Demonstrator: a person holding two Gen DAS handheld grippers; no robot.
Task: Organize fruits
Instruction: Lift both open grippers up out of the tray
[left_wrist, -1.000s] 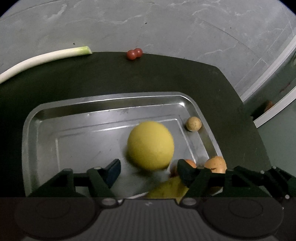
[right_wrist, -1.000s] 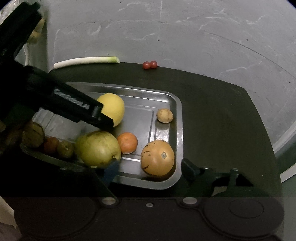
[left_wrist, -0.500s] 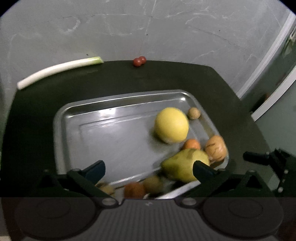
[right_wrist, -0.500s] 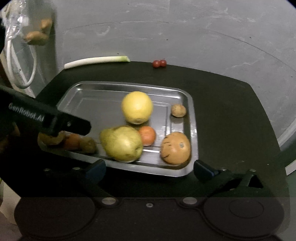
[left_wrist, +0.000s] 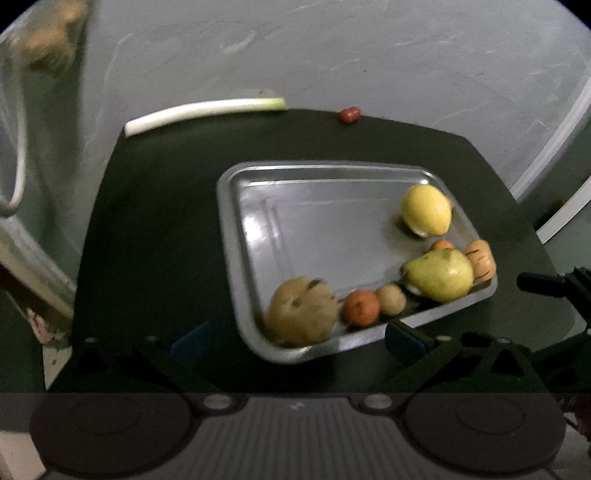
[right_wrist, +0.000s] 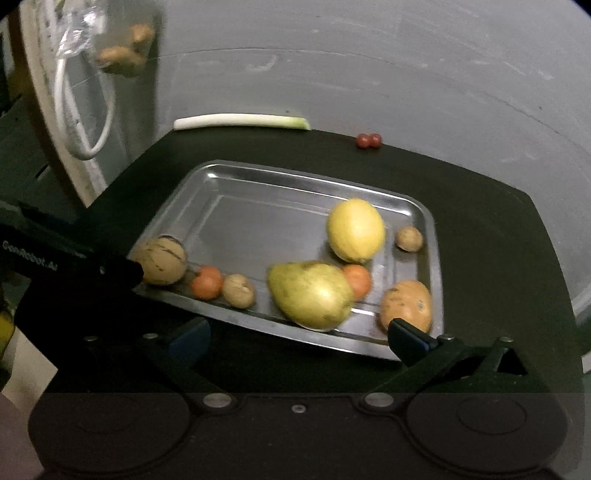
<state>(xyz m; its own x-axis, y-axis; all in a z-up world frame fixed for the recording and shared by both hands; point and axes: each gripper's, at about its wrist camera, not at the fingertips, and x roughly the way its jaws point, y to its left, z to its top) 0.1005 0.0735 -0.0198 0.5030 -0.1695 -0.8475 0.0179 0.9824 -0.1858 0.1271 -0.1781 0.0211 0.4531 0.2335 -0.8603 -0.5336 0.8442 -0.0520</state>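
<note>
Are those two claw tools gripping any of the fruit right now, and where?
Neither. The left gripper and right gripper both stand open and empty; the fruit lies in the metal tray.

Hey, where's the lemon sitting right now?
In the right wrist view the lemon lies inside the metal tray, toward its right side, just above the pear and small orange.

1. Tray (right_wrist: 236, 184): polished metal, glossy, throwing pale reflections;
2. Table (right_wrist: 480, 258): dark, matt top;
3. Wall (right_wrist: 369, 74): grey, matt, faintly streaked;
4. Lemon (right_wrist: 355, 229): yellow skin with a dull sheen;
5. Pear (right_wrist: 310, 294): smooth, lightly glossy skin;
6. Bag (right_wrist: 79, 33): clear, shiny plastic.
</note>
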